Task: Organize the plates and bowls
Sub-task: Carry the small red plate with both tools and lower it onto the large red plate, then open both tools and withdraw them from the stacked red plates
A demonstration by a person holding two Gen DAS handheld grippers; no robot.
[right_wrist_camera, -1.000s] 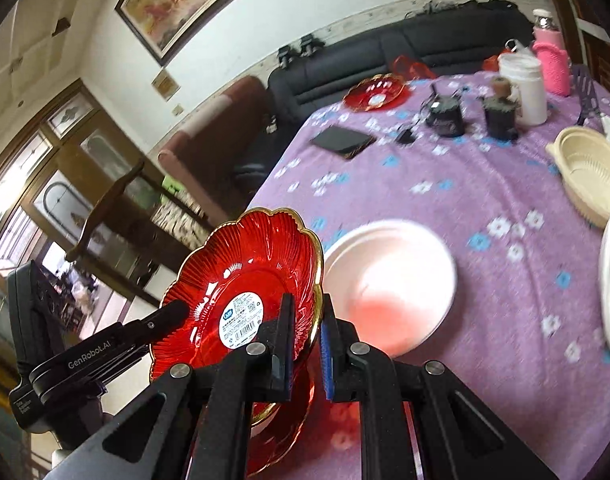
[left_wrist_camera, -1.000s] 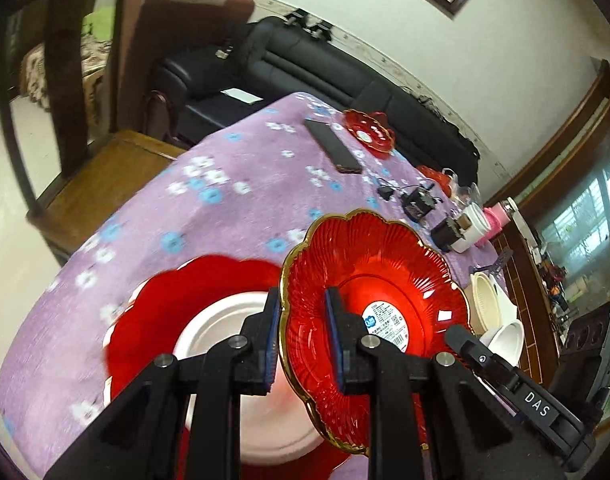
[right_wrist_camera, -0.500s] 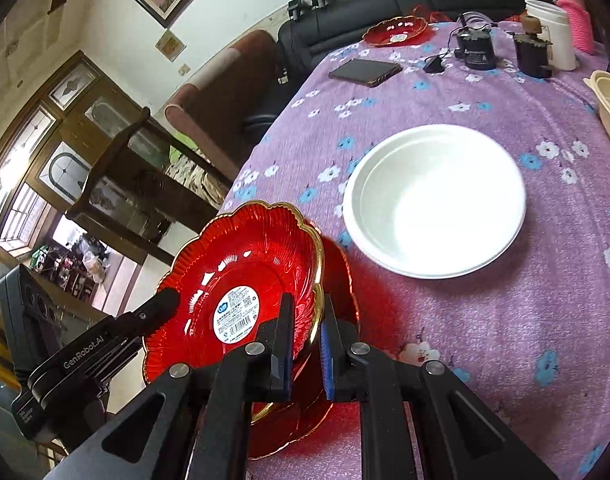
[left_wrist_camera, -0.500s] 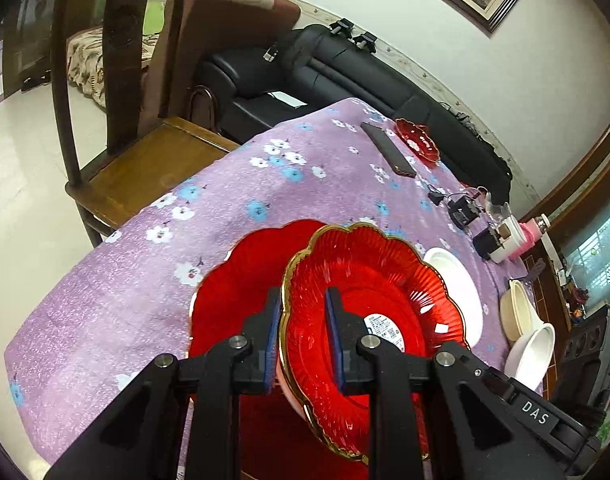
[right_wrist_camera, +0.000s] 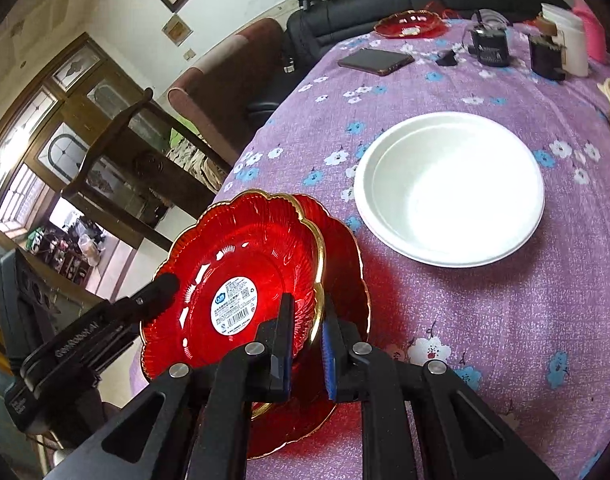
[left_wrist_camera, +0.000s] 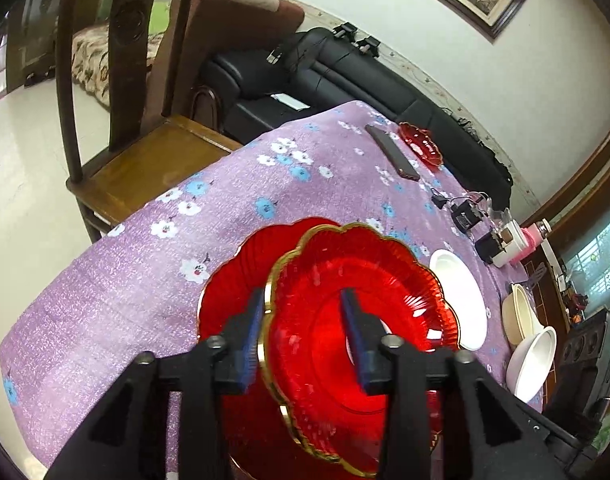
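Observation:
A red gold-rimmed scalloped plate [left_wrist_camera: 357, 312] [right_wrist_camera: 241, 276] hangs tilted over a second red plate [left_wrist_camera: 233, 280] [right_wrist_camera: 345, 264] that lies on the purple flowered tablecloth. My left gripper [left_wrist_camera: 303, 336] is open, its jaws wide apart either side of the upper plate's rim. My right gripper [right_wrist_camera: 307, 340] stands with its jaws slightly apart around that plate's rim. A white bowl [right_wrist_camera: 449, 188] [left_wrist_camera: 461, 300] sits on the cloth to the right of the red plates.
A small red dish [right_wrist_camera: 409, 24], a phone [right_wrist_camera: 375, 61], chargers and a white cup [right_wrist_camera: 565, 40] stand at the far end. A beige bowl [left_wrist_camera: 519, 318] and another white bowl [left_wrist_camera: 533, 362] sit at the right edge. A wooden chair [left_wrist_camera: 145, 152] stands beside the table.
My left gripper has opened and let go of the upper red plate's rim. Both grippers moved the plate over the lower red plate; the right jaws have also loosened.

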